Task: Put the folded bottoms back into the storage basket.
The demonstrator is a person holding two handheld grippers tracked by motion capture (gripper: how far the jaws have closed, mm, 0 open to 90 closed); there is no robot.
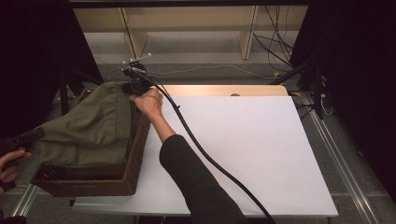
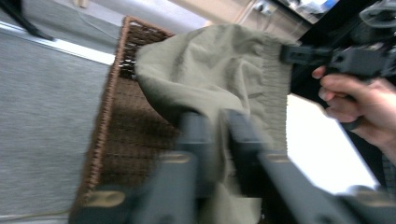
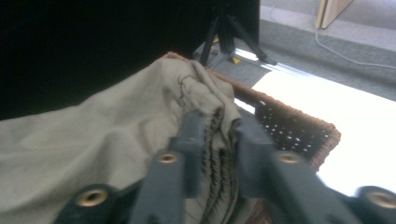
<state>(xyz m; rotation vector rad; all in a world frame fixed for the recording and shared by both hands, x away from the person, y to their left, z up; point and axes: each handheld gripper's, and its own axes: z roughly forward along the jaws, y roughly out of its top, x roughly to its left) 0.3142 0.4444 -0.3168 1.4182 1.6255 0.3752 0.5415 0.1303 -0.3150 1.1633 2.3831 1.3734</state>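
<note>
Green cloth (image 1: 88, 126) lies over a brown woven basket (image 1: 107, 179) at the left end of the white counter (image 1: 252, 149). It looks like a piece of clothing with a stretchy, gathered band, and it hangs across the top of the basket and covers most of the inside.

The right hand (image 1: 148, 101) reaches across to the far corner of the basket and holds the right gripper (image 3: 215, 135) there. In the right gripper view the gathered band of the cloth sits between the two black jaws. The jaws stand close on both sides of the bunched band, and the cloth is pulled up into a little peak there. I cannot tell if they are pressing on it.

The left hand (image 1: 8, 165) is at the near left side, just beside the basket, and it holds the left gripper (image 2: 215, 128). In the left gripper view a fold of the cloth hangs down in the gap between the two jaws. The picture is blurry, so I cannot tell if the jaws pinch the fold or just stand around it.

A black cable (image 1: 210, 161) runs from the right gripper back over the counter.
</note>
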